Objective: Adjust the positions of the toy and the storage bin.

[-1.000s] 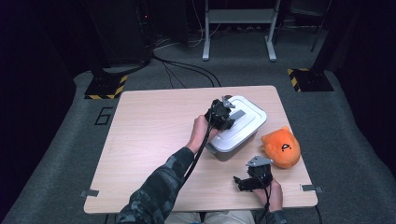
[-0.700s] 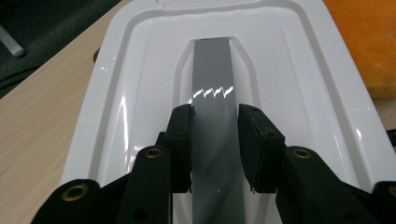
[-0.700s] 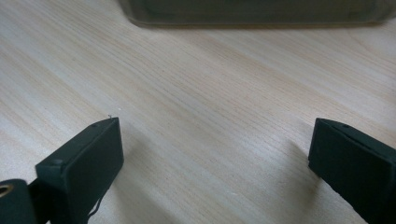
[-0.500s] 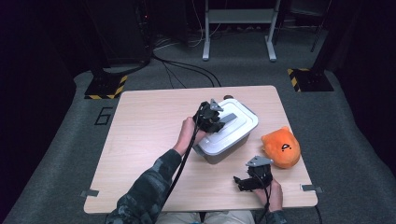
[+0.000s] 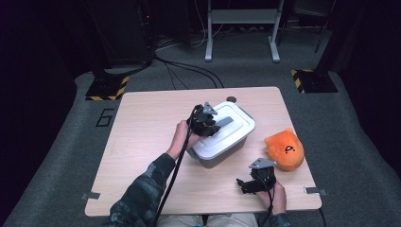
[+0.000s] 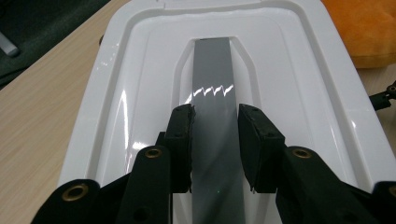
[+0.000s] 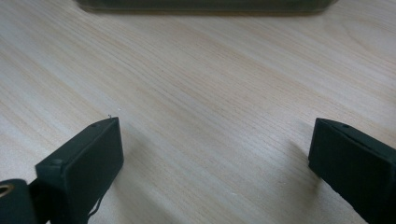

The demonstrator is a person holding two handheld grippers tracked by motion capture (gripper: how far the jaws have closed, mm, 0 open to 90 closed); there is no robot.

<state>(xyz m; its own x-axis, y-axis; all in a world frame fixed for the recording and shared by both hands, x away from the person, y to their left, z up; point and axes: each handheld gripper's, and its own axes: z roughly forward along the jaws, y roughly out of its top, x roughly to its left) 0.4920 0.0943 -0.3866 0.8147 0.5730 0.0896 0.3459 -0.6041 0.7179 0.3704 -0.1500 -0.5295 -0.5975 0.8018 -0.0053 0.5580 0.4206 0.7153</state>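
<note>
From high up, my left fingers (image 5: 213, 124) are squeezed onto the flat grey plastic handle (image 5: 224, 121) on top of the white plastic lid (image 5: 231, 130) of the grey box (image 5: 222, 156). My right fingers (image 5: 246, 185) rest wide apart, with nothing in them, on the pale wooden worktop (image 5: 142, 137). A round orange plush toy (image 5: 285, 150) sits just beside them.

From my left fingers, the handle (image 6: 214, 84) runs straight between my two pads (image 6: 183, 140).

From my right fingers, bare worktop (image 7: 210, 93) lies between my open pads (image 7: 88, 154).
</note>
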